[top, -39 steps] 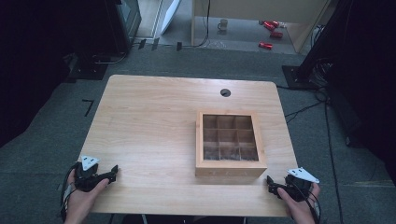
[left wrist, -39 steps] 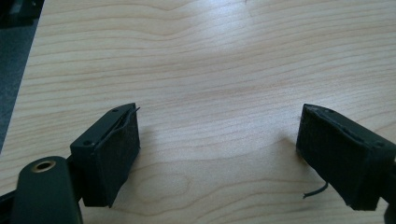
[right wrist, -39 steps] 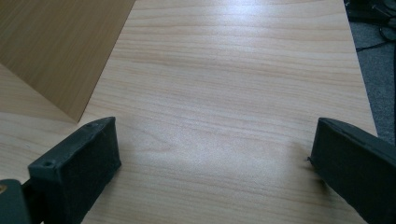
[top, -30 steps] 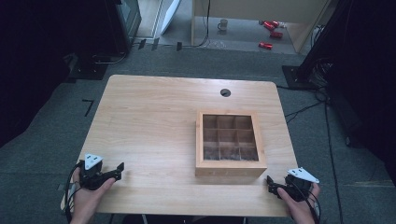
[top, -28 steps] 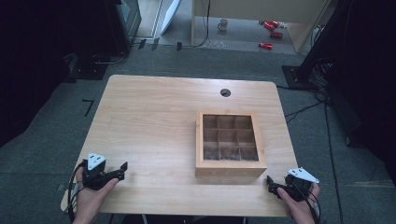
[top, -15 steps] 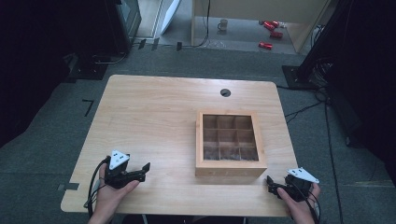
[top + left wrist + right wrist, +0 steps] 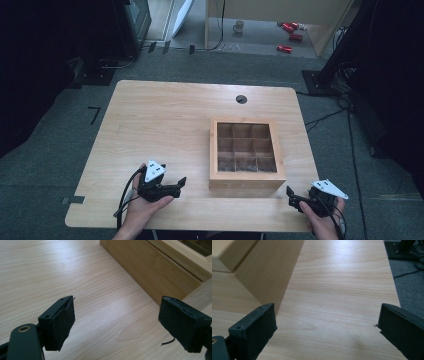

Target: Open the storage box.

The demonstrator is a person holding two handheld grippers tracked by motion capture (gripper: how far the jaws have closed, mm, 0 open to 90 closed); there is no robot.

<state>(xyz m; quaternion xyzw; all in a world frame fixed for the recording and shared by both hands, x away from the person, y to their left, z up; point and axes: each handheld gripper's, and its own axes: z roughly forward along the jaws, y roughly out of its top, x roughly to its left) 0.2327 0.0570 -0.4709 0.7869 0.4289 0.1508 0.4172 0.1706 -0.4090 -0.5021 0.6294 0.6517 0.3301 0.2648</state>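
Down at the near edge of the wooden table (image 7: 165, 115), the left gripper (image 7: 179, 184) sat in the person's left hand (image 7: 142, 207), its jaws spread wide with nothing between them, aimed at the wooden box (image 7: 246, 152). That box, split into 9 compartments, stood right of the table's centre, its near-left corner just ahead of the jaws. Over by the near-right corner, the right gripper (image 7: 292, 196) was likewise gaping and empty, just beside the box's side wall (image 7: 269, 272).

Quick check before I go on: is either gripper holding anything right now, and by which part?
Nothing is held. The left gripper and the right gripper both have their jaws wide apart over bare table, near the wooden box.
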